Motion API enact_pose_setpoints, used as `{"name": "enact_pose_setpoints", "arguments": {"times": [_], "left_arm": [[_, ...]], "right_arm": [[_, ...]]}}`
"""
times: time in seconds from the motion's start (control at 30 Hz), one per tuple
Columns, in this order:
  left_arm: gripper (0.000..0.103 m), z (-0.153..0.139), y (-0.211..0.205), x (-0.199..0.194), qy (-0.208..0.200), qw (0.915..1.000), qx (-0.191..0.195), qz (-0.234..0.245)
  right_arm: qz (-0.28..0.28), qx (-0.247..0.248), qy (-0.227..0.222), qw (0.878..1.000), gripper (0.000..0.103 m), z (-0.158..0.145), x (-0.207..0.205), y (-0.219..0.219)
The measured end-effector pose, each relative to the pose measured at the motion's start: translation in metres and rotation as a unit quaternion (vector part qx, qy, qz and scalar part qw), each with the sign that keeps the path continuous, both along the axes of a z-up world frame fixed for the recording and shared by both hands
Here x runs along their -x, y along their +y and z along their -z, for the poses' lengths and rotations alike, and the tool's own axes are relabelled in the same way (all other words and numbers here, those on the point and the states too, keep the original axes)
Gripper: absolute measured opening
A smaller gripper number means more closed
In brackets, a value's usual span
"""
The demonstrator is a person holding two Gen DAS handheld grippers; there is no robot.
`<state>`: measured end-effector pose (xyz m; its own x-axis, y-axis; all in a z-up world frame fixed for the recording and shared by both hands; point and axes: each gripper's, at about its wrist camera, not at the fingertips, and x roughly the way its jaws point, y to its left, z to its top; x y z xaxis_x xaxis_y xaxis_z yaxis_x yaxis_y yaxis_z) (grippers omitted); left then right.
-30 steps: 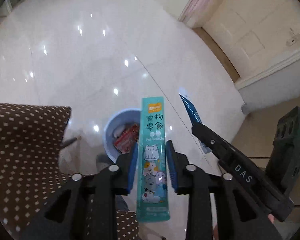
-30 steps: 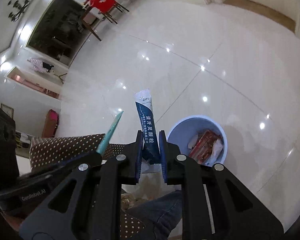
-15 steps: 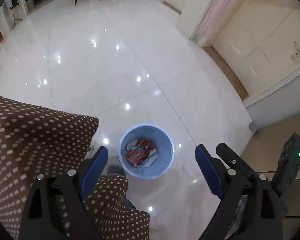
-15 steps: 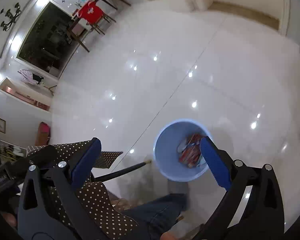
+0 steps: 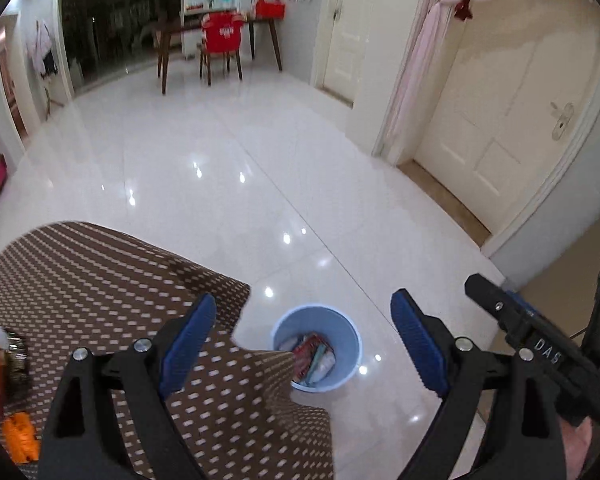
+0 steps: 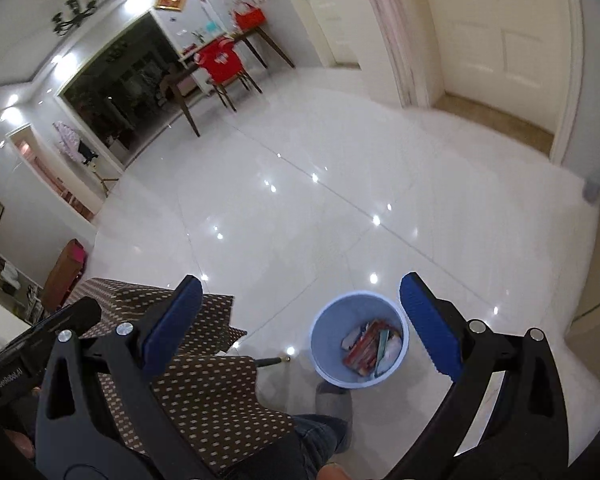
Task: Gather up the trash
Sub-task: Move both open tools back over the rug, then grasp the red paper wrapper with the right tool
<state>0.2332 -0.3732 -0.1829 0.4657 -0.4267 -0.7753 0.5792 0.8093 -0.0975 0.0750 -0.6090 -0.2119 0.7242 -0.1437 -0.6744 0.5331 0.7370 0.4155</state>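
A light blue bin (image 5: 317, 354) stands on the white floor beside the table, holding several wrappers (image 5: 312, 360); it also shows in the right wrist view (image 6: 359, 338) with red and teal wrappers (image 6: 370, 348) inside. My left gripper (image 5: 300, 340) is open and empty, held above the bin and table corner. My right gripper (image 6: 300, 328) is open and empty, high above the floor left of the bin. More trash (image 5: 4, 364) lies on the table at the far left, blurred.
A table with a brown dotted cloth (image 5: 100, 280) fills the lower left. The person's leg and foot (image 6: 332, 404) stand by the bin. A wooden table with a red chair (image 5: 222, 40) stands far back. Doors (image 5: 512, 120) line the right wall.
Both grippers opened and let go of their snack sachets, which dropped into the bin. Both grippers have since risen and tilted up, showing more of the room.
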Motion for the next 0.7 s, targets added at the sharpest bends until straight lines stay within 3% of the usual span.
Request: {"name": "enact_pose_setpoints", "arguments": {"times": [0.2, 0.4, 0.7], "left_arm": [[0.088, -0.031, 0.046, 0.019, -0.048, 0.9985, 0.019, -0.016], [0.088, -0.042, 0.107, 0.038, -0.087, 0.9926, 0.051, -0.068], [0.088, -0.045, 0.197, 0.06, -0.13, 0.9805, 0.036, -0.143]], "right_arm": [[-0.028, 0.06, -0.037, 0.997, 0.097, -0.038, -0.002, 0.037], [-0.077, 0.061, -0.061, 0.993, 0.097, -0.057, -0.011, 0.078], [-0.2, 0.068, -0.069, 0.975, 0.097, -0.065, -0.047, 0.174]]}}
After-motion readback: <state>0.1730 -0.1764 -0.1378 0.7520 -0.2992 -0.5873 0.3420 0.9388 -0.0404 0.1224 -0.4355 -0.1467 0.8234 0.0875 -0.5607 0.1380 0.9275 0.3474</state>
